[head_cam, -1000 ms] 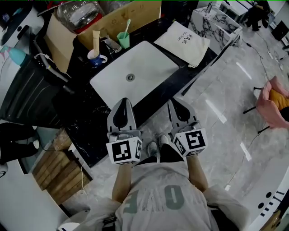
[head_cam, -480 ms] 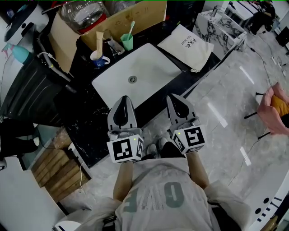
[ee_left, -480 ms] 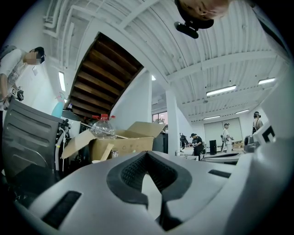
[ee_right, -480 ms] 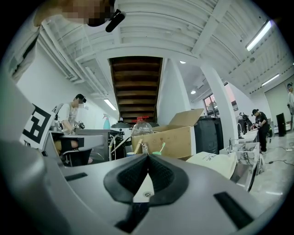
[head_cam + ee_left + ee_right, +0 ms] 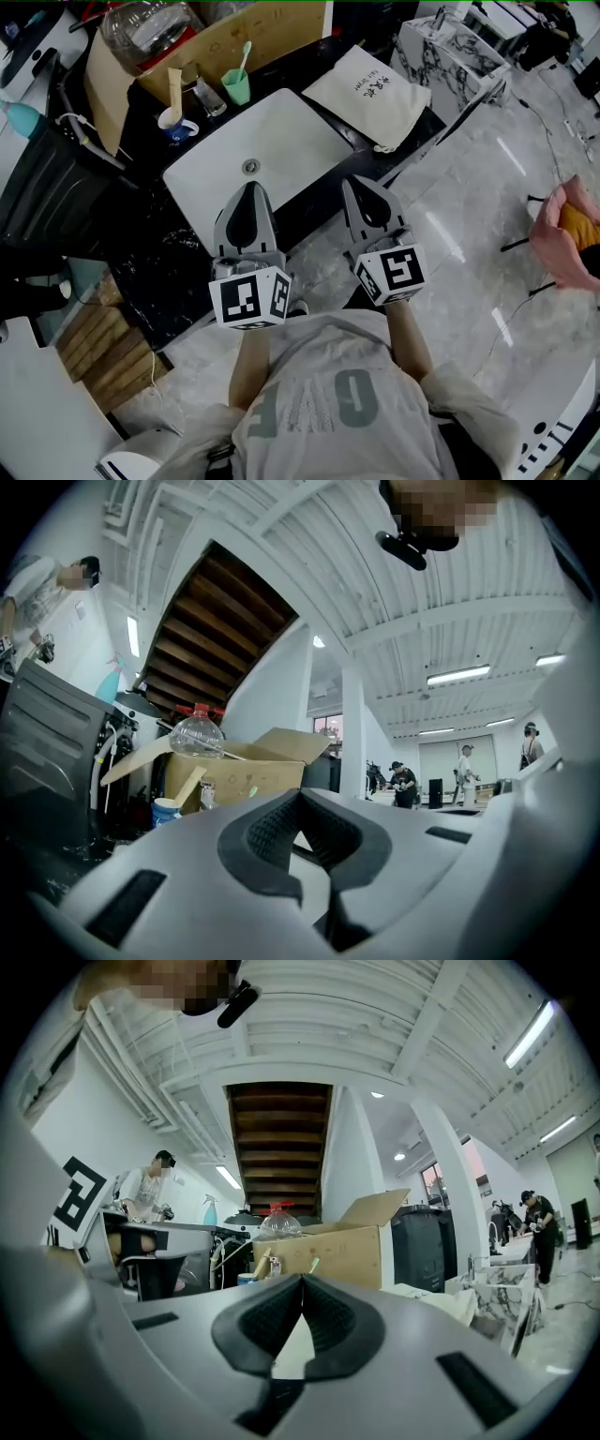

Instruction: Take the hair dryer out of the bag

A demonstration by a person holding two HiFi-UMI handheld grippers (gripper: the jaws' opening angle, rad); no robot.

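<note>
Over the last second we have stepped closer to the black marble counter (image 5: 178,244). Both tools have travelled forward together, so their tips now overlap the near rim of the white rectangular basin (image 5: 291,122), where before they hung short of it. The left gripper (image 5: 246,189) and the right gripper (image 5: 364,186) are level and side by side, each with its jaws pressed together on nothing. Their own views show the pads meeting, with only the room beyond.

For the task, this reads as the approach, with no contact made yet. The flat cream cloth bag with dark print (image 5: 367,92) lies on the counter just right of the basin, ahead and to the right of the right gripper and well apart from both. We see no hair dryer anywhere, so we judge it is inside that bag. The jaws will need to part before either tool can take hold of the cloth.

Counting what we see:
- two grippers
- one bag
- one basin
- one open brown cardboard box (image 5: 253,33) at the back
- one clear plastic bottle with a red cap (image 5: 150,28) on the box
- one green cup (image 5: 235,87) holding a toothbrush
- one blue and white mug (image 5: 173,124)
- one clear glass tumbler (image 5: 208,94) between the cup and the mug
</note>
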